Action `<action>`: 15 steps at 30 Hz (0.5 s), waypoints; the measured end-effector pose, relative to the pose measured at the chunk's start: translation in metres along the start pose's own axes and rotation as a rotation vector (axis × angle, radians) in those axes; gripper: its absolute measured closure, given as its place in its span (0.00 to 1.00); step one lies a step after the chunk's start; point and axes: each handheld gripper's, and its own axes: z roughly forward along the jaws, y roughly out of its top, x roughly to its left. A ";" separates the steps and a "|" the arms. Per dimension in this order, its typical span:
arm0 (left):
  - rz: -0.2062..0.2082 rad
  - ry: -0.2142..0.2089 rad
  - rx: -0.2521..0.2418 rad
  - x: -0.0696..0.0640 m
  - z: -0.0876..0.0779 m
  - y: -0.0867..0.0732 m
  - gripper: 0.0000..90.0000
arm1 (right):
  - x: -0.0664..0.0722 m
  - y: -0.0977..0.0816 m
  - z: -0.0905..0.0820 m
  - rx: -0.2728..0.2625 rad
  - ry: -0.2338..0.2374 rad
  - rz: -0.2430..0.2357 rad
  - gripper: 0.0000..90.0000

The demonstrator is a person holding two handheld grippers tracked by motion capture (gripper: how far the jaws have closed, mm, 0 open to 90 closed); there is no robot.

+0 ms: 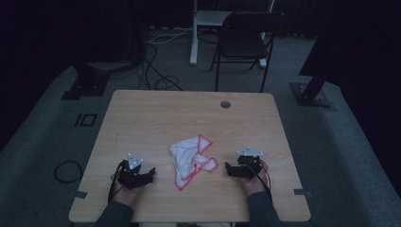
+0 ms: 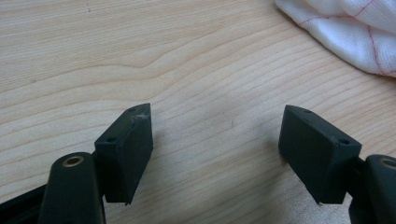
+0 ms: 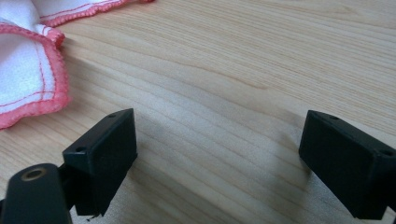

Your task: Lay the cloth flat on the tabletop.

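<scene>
Wooden table [image 1: 142, 109]: one cloth [image 1: 191, 160]; two grippers, left gripper [image 1: 150, 173], right gripper [image 1: 228, 169].

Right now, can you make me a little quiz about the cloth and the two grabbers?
1. True or false: the left gripper is holding the cloth.
2. What colour is the cloth's edge? A red, B blue, C green.
3. What lies between the two grippers on the table?
Key: 1 false, its jaws are open with nothing between them, like the right gripper. 2 A. 3 the crumpled white cloth.
</scene>
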 end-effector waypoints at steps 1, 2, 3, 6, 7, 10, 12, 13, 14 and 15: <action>0.000 -0.001 -0.001 0.000 0.000 0.000 0.30 | 0.000 0.000 0.000 0.000 0.000 0.000 0.12; 0.000 -0.002 -0.003 0.000 0.000 0.000 0.33 | 0.000 0.000 0.000 0.000 0.000 -0.001 0.12; 0.008 -0.009 -0.006 -0.001 -0.001 0.000 0.34 | 0.000 0.000 0.000 0.000 0.002 -0.002 0.13; 0.011 -0.013 -0.009 -0.001 -0.001 -0.001 0.37 | 0.000 0.000 0.000 -0.001 0.003 -0.004 0.13; 0.013 -0.016 -0.010 -0.001 -0.002 -0.001 0.38 | 0.001 0.000 0.000 -0.001 0.002 -0.003 0.13; 0.016 -0.019 -0.009 -0.002 -0.002 -0.001 0.38 | 0.001 -0.001 -0.001 0.000 0.008 -0.007 0.13; 0.016 -0.019 -0.010 -0.002 -0.002 -0.001 0.38 | 0.001 0.000 -0.001 0.001 0.009 -0.007 0.13; 0.016 -0.019 -0.010 -0.002 -0.002 -0.001 0.38 | 0.001 0.000 -0.001 0.000 0.008 -0.007 0.15; 0.015 -0.018 -0.010 -0.002 -0.002 -0.001 0.38 | 0.001 0.000 -0.001 -0.001 0.007 -0.007 0.16; 0.015 -0.017 -0.010 -0.002 -0.002 -0.001 0.38 | 0.001 0.000 -0.002 0.000 0.007 -0.007 0.18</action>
